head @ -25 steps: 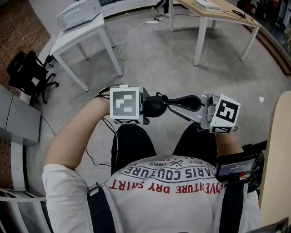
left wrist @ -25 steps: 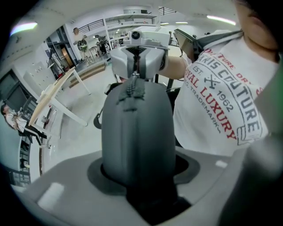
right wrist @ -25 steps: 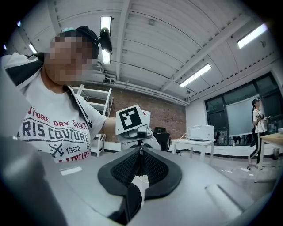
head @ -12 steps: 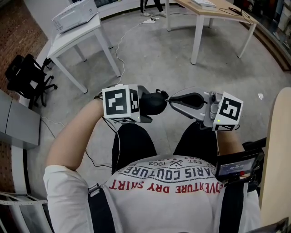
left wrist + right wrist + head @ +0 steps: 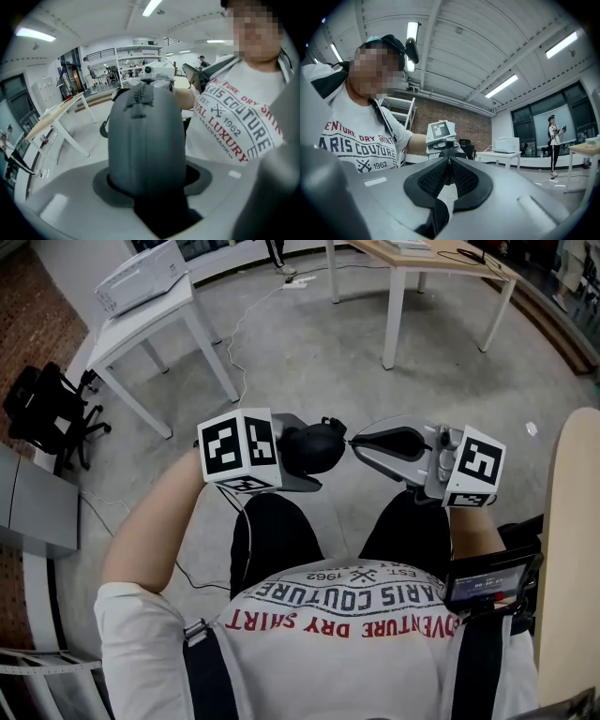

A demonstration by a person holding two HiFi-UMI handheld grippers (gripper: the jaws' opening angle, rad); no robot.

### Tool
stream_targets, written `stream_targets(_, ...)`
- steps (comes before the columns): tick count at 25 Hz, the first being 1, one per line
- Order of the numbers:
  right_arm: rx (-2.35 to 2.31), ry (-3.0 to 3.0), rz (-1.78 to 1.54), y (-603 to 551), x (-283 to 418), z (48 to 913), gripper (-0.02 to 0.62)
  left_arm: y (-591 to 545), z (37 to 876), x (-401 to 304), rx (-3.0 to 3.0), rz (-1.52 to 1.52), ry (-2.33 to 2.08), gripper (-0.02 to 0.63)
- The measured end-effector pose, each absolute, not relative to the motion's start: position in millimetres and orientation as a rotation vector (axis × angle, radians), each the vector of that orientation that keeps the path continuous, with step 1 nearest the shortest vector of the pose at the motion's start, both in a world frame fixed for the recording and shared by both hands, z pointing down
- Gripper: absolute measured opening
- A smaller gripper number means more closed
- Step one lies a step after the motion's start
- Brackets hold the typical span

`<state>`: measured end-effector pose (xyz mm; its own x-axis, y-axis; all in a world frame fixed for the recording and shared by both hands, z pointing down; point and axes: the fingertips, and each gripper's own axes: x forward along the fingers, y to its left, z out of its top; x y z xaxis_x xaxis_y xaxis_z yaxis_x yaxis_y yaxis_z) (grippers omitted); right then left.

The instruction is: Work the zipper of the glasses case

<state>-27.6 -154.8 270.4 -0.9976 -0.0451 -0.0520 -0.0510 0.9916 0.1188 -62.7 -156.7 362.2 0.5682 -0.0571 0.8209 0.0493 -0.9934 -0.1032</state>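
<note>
A dark grey, rounded glasses case (image 5: 314, 448) is held in the air above the person's lap. My left gripper (image 5: 298, 463) is shut on it. In the left gripper view the case (image 5: 145, 140) stands up between the jaws, its zipper (image 5: 139, 99) running over the top. My right gripper (image 5: 354, 442) reaches in from the right, and its tips meet the case's right end. In the right gripper view the right gripper (image 5: 449, 163) is closed to a thin gap on the small zipper pull, with the case's end (image 5: 446, 152) just beyond.
A white table (image 5: 141, 324) carrying a white box stands at the far left. A wooden-topped table (image 5: 422, 259) is at the back, and a black office chair (image 5: 42, 409) is at the left. A wooden tabletop edge (image 5: 572, 549) runs down the right side. A cable (image 5: 248, 324) trails over the floor.
The left gripper with the case has drifted a little left, and its marker cube has turned. The right gripper's tips stay at the case's end, jaws unchanged.
</note>
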Motion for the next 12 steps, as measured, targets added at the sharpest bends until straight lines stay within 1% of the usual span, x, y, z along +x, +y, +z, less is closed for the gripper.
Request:
stream_targets(9, -0.117, 3.062, 0.176, -159.3, -18.7, 269.2, 0.021, -159.0, 352.3, -42.8, -2.821, -1.131, -0.037, 0.245)
stream_targets(12, -0.127, 3.065, 0.18, -160.7, -14.6, 270.9, 0.021, -158.9, 348.2, -33.8, -2.887, -0.997, -0.044, 0.245)
